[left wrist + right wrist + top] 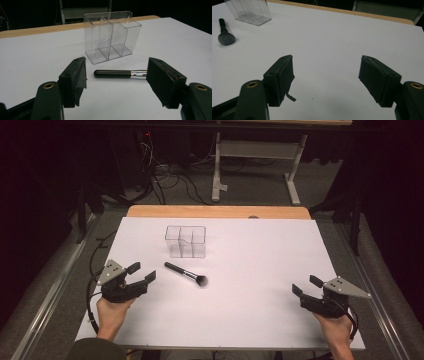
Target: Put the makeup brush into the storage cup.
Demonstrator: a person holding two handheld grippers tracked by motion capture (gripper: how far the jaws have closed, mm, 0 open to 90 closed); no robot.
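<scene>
From the high view: makeup brush flat on the white sheet, handle toward the left gripper, bristles toward the table's middle, just in front of the clear organizer and apart from it; left gripper near the handle end with jaws wide apart and nothing between them; right gripper well off at the right edge, jaws likewise spread, holding nothing. Organizer upright, three compartments, all empty. From the left gripper view: black handle and silver ferrule lying crosswise just beyond the pads, organizer close behind — likely trouble here: a round, slim handle on smooth paper, apt to roll or skid away if only one pad meets it first; a pinch too near the tip, likely to let the heavier bristle end droop and swing; a forward push, liable to knock the light plastic organizer back or tip it over. Compartments plainly bare through the clear walls. From the right gripper view: own jaws open over bare sheet, brush head and organizer corner far at upper left — too distant to steady the organizer if it slides.
</scene>
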